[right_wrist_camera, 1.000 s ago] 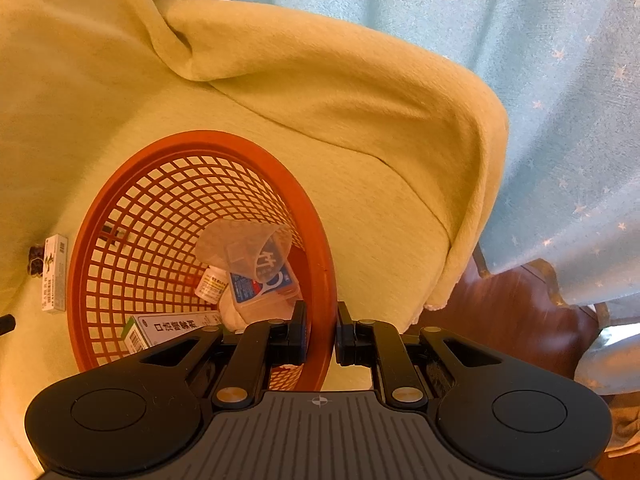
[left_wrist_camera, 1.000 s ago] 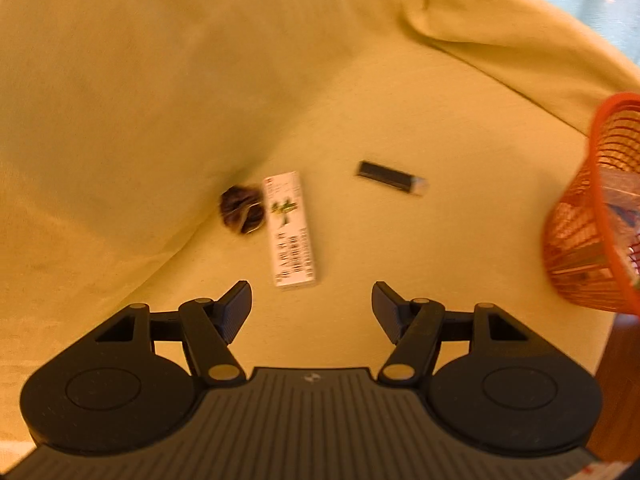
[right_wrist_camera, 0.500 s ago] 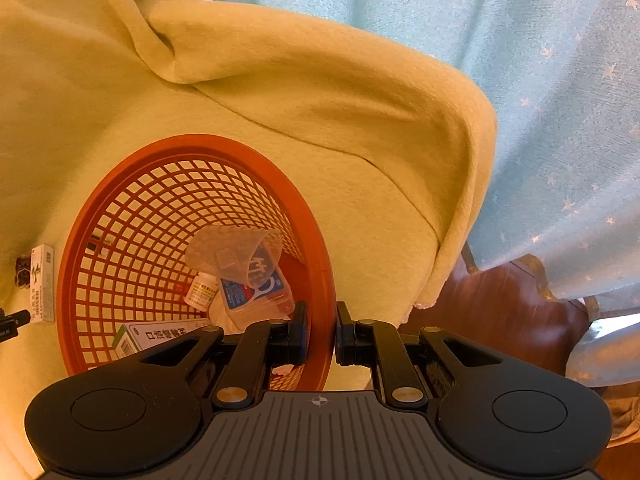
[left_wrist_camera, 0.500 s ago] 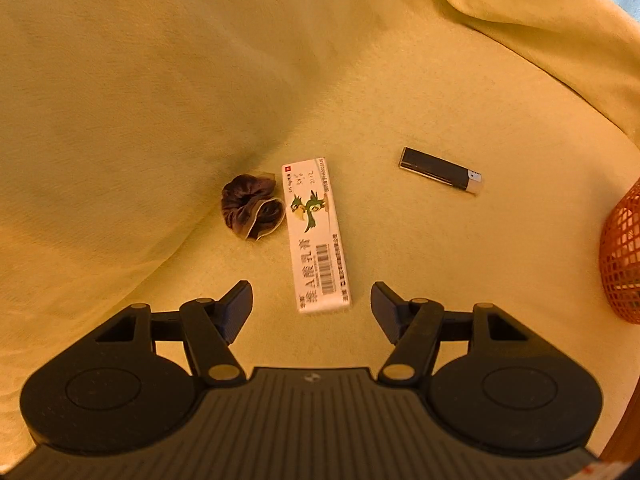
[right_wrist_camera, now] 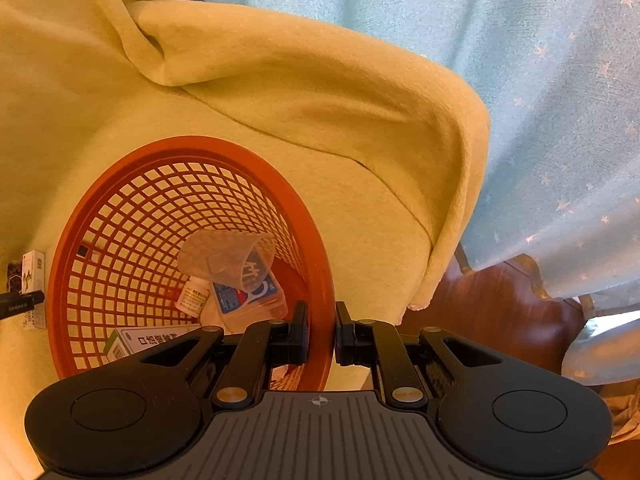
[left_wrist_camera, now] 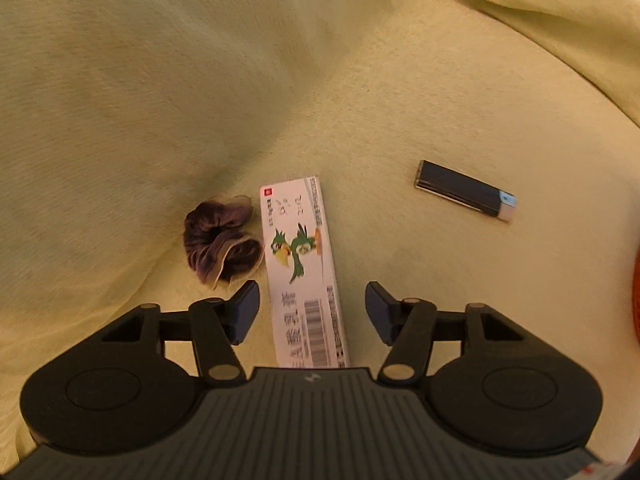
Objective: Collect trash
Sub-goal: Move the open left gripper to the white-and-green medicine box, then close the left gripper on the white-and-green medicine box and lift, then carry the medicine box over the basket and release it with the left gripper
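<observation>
The job looks part done to me. On the yellow blanket (left_wrist_camera: 360,80) three pieces are left: a dark wrapper (left_wrist_camera: 220,246) at the left, a white box (left_wrist_camera: 304,268) touching it, and a black stick (left_wrist_camera: 464,191) well to the right. My left claw (left_wrist_camera: 310,310) is spread wide with the near end of the box between its fingers, not gripped. My right claw (right_wrist_camera: 320,332) is clenched on the rim of the orange basket (right_wrist_camera: 316,240), which already holds a carton, a bottle and a packet. Compared with a second ago, the left claw has closed in on the box and the basket has slid out of its view.
</observation>
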Demonstrator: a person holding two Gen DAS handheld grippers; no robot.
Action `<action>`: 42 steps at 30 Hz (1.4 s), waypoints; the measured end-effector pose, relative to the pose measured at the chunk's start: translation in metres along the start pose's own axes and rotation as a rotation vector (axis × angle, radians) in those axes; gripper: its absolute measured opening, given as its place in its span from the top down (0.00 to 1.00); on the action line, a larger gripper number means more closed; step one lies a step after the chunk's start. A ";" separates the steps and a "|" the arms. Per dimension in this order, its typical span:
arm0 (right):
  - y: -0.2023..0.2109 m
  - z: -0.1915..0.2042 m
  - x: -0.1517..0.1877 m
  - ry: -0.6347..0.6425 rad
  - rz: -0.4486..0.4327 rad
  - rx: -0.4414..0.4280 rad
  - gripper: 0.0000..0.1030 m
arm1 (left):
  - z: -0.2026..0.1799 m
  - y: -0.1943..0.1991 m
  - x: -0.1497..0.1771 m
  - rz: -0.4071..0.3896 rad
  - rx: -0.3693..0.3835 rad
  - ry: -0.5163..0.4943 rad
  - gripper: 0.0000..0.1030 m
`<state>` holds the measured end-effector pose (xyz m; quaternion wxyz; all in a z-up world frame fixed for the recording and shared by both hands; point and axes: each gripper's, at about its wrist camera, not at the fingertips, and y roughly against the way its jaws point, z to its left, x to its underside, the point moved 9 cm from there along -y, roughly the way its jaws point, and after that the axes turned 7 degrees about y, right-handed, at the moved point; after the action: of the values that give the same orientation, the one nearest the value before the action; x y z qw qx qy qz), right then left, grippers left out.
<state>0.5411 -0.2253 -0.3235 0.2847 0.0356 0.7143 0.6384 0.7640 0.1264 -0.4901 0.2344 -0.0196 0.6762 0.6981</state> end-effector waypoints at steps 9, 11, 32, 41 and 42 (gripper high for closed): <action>0.000 -0.001 0.000 -0.005 -0.001 -0.009 0.91 | 0.001 -0.007 0.000 0.021 0.002 0.004 0.68; 0.000 -0.001 0.000 -0.005 -0.001 -0.012 0.91 | -0.001 0.001 0.004 0.010 0.009 -0.005 0.68; 0.002 0.004 0.002 0.033 -0.009 -0.038 0.91 | -0.055 0.153 0.023 -0.075 0.156 -0.002 0.68; 0.002 0.009 0.002 0.088 -0.008 -0.046 0.91 | -0.101 0.190 0.022 -0.075 0.221 -0.060 0.68; 0.001 0.009 0.002 0.095 -0.007 -0.045 0.91 | -0.106 0.194 0.021 -0.077 0.226 -0.065 0.68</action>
<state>0.5429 -0.2161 -0.3232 0.2534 -0.0037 0.7125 0.6543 0.6457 0.0364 -0.3253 0.2837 0.0036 0.7413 0.6083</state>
